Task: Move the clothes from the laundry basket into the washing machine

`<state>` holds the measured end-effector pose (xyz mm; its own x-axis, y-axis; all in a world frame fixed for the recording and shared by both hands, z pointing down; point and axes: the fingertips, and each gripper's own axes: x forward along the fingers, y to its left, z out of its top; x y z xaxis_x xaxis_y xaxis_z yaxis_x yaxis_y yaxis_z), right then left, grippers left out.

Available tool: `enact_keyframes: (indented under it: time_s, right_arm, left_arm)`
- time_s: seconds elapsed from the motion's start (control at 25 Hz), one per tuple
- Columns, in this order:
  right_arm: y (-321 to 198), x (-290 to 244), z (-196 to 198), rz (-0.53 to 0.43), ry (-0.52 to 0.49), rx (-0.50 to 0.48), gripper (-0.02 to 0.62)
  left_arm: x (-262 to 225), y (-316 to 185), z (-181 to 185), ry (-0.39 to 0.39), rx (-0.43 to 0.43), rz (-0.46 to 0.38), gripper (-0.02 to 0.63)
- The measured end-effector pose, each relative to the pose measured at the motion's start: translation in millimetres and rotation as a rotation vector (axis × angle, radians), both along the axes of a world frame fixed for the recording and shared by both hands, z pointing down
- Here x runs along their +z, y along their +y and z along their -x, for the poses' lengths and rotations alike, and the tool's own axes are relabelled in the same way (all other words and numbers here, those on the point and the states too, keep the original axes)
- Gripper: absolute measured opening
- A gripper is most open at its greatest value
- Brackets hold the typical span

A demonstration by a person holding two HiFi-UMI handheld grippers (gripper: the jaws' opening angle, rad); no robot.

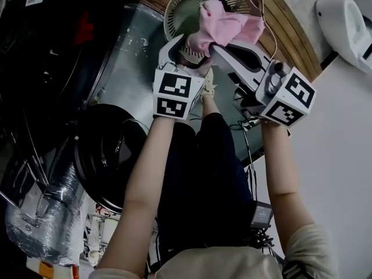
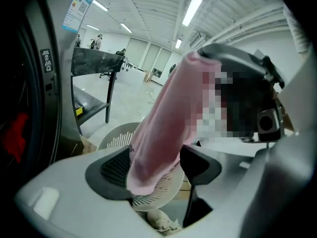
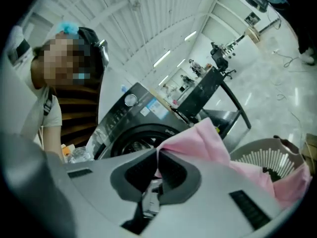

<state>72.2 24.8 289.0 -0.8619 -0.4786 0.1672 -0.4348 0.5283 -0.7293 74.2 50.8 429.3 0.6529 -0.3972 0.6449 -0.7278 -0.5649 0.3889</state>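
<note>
A pink cloth [image 1: 224, 28] hangs above the round white laundry basket [image 1: 186, 4], which stands on the floor. My right gripper [image 1: 212, 48] is shut on the cloth's upper edge [image 3: 208, 143], its jaws pinched together. The cloth's free end [image 2: 163, 123] hangs down between the jaws of my left gripper [image 2: 156, 167]. Those jaws stand apart, the right pad clear of the fabric. In the head view the left gripper [image 1: 180, 54] sits just left of the right one. The dark washing machine [image 3: 133, 128] shows its round opening behind the cloth, and its door [image 1: 107, 156] hangs open at the left.
A silver ribbed hose [image 1: 40, 225] lies at the lower left beside the machine. A white fixture [image 1: 343, 22] sits at the upper right. A black table [image 2: 94, 68] stands beyond the basket [image 2: 116, 138]. The person's shoe [image 2: 161, 222] is under the grippers.
</note>
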Motion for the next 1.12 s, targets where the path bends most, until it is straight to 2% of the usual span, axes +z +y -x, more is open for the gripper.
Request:
enact_keyframes:
  time_s: [0.04,0.08,0.12,0.16,0.28,0.36,0.44,0.56,0.6,0.64,0.68,0.76,0.84,1.0,1.12]
  right_arm:
    - [3.4,-10.0,2.8,-0.008,-0.024,-0.016,0.015]
    - [6.3,-16.1,4.3,-0.017,-0.029,-0.027,0.015]
    - [8.2,-17.5,3.1,-0.027,-0.009,-0.025,0.015]
    - [9.1,-13.9,-1.3,-0.032,0.029,-0.008,0.015]
    - [12.1,17.8,-18.1,0.008,0.159,0.045,0.016]
    - [21.8,44.1,-17.9,0.048,0.227,0.029,0.017]
    - [34.3,67.8,-8.6,0.088,0.252,-0.017,0.017]
    - [49.2,98.4,8.4,0.14,0.234,-0.088,0.023]
    - [51.4,109.8,11.0,0.15,0.25,-0.102,0.04]
    - [52.7,122.8,11.9,0.157,0.285,-0.116,0.102]
    - [53.6,137.4,11.6,0.162,0.339,-0.134,0.118]
    - [55.3,169.9,10.1,0.16,0.471,-0.187,0.118]
    - [52.0,203.5,9.2,0.178,0.557,-0.216,0.127]
    - [32.7,266.1,10.1,0.264,0.616,-0.18,0.203]
    - [26.5,306.8,16.9,0.286,0.673,-0.232,0.238]
  left_arm:
    - [-5.1,-3.3,-1.8,-0.001,-0.008,-0.023,0.298]
    - [-9.8,-7.3,0.3,-0.01,-0.03,-0.046,0.236]
    - [-13.1,-10.6,6.7,-0.024,-0.068,-0.058,0.048]
    - [-14.5,-12.5,16.3,-0.036,-0.116,-0.055,0.029]
    - [-17.4,-13.6,50.7,-0.049,-0.249,-0.02,0.028]
    - [-26.8,-11.3,70.5,-0.067,-0.286,-0.034,0.028]
    - [-39.5,-7.6,86.9,-0.091,-0.299,-0.062,0.028]
    - [-48.7,3.4,108.1,-0.147,-0.308,-0.072,0.028]
    - [-46.7,8.2,115.8,-0.17,-0.313,-0.064,0.028]
    - [-42.3,13.0,124.3,-0.192,-0.323,-0.05,0.028]
    - [-37.1,17.5,133.0,-0.21,-0.337,-0.032,0.028]
    - [-29.0,24.1,147.3,-0.224,-0.367,-0.001,0.028]
    - [-24.3,26.2,155.6,-0.231,-0.385,0.011,0.028]
    - [-12.5,26.4,163.6,-0.249,-0.403,0.029,0.028]
    - [-6.0,26.8,168.1,-0.255,-0.41,0.04,0.028]
